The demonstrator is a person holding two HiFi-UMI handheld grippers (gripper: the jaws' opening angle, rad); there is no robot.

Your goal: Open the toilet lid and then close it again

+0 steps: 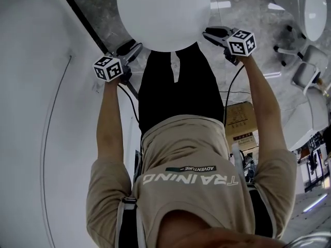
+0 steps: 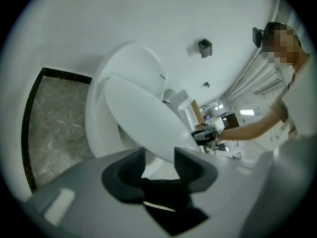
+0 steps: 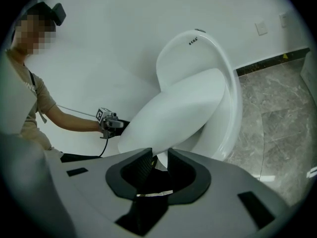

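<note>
The white toilet lid [image 1: 163, 14] is tilted, raised partway off the white bowl [image 3: 230, 98]. My left gripper [image 1: 135, 49] holds the lid's front rim on its left side; in the left gripper view its jaws [image 2: 158, 158] close on the lid's [image 2: 143, 118] edge. My right gripper [image 1: 209, 34] holds the rim on the right side; in the right gripper view its jaws [image 3: 157, 157] pinch the lid's [image 3: 173, 113] thin edge. Each gripper view shows the other gripper across the lid: the right gripper [image 2: 205, 133] and the left gripper [image 3: 110, 123].
The bowl [image 2: 99, 128] stands against a white wall with a black skirting strip [image 3: 267, 61]. Grey marble floor [image 3: 277, 113] lies to the right of the toilet. A cardboard box [image 1: 240, 120] sits behind the person, and white fixtures [image 1: 310, 9] stand at the far right.
</note>
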